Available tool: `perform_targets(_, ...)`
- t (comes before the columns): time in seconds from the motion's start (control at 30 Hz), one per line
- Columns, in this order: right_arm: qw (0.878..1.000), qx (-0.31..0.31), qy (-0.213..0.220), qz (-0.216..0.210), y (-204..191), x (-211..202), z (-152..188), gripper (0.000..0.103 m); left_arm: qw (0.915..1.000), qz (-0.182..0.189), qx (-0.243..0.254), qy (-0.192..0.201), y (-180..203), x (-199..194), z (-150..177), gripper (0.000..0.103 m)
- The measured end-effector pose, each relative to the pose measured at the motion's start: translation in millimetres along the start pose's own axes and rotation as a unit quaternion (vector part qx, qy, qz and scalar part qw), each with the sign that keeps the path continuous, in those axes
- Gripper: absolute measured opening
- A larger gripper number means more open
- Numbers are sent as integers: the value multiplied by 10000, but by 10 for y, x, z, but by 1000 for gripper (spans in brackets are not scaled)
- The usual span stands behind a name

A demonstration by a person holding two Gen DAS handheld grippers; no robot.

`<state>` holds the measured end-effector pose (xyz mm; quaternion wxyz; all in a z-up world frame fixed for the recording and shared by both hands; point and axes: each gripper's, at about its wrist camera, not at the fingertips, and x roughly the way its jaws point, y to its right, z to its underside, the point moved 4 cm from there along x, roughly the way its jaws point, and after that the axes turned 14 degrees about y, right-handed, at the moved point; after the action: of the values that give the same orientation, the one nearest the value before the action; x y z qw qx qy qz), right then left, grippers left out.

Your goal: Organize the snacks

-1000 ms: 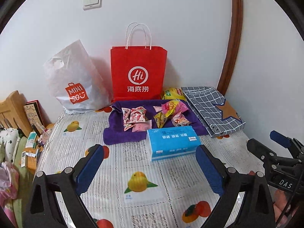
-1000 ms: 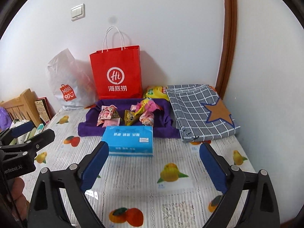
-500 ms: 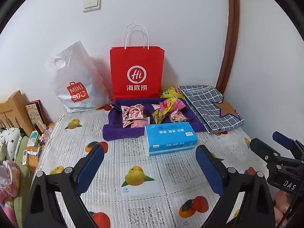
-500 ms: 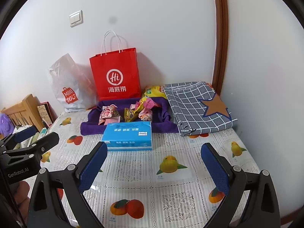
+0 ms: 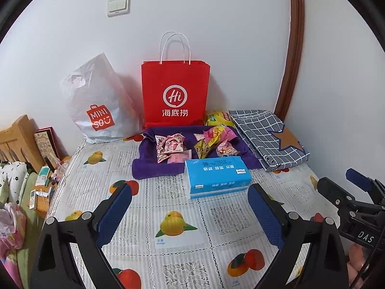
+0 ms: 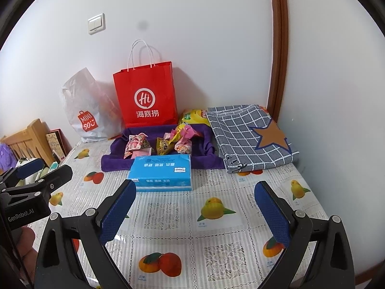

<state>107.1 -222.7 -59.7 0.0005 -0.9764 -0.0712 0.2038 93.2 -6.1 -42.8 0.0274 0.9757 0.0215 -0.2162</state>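
Observation:
Several small snack packets (image 5: 172,145) (image 6: 166,142) lie in a pile on a purple cloth (image 5: 154,167) (image 6: 115,161) near the back of the table. A yellow snack bag (image 5: 217,118) (image 6: 193,117) sits behind the cloth. A blue tissue pack (image 5: 217,177) (image 6: 161,174) lies in front of it. My left gripper (image 5: 190,208) hovers open over the tablecloth, short of the tissue pack, holding nothing. My right gripper (image 6: 196,204) is open too and empty, just right of the tissue pack. Each gripper shows at the edge of the other's view.
A red paper bag (image 5: 175,94) (image 6: 146,96) and a white plastic bag (image 5: 99,103) (image 6: 87,110) stand against the wall. A folded grey checked cloth (image 5: 267,137) (image 6: 250,137) lies at the right. The fruit-print tablecloth (image 5: 182,236) covers the table; wooden furniture (image 5: 16,142) stands left.
Both grippers have drawn back and risen slightly from the snacks, so the objects look smaller and farther. Jaws stay open; nothing on the table has moved.

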Motion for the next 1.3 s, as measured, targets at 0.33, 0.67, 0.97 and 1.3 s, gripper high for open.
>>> perform_targets(0.33,10000,3,-4,-14,0,-9,-14,98,10000,-11,-6,25,5,-22,-25,97)
perform_targets(0.67,10000,9,9,-18,12,0,-29,98,10000,-40,-21,41,14,-42,-43,97)
perform_targets(0.97,10000,0,-2,-27,-6,9,-19,98,9999,-85,-45,29,-8,-44,-51,97)
perform_targets(1.3,10000,-17,17,-55,-25,-3,-16,98,9999,-128,-62,33,-14,-38,-36,97)
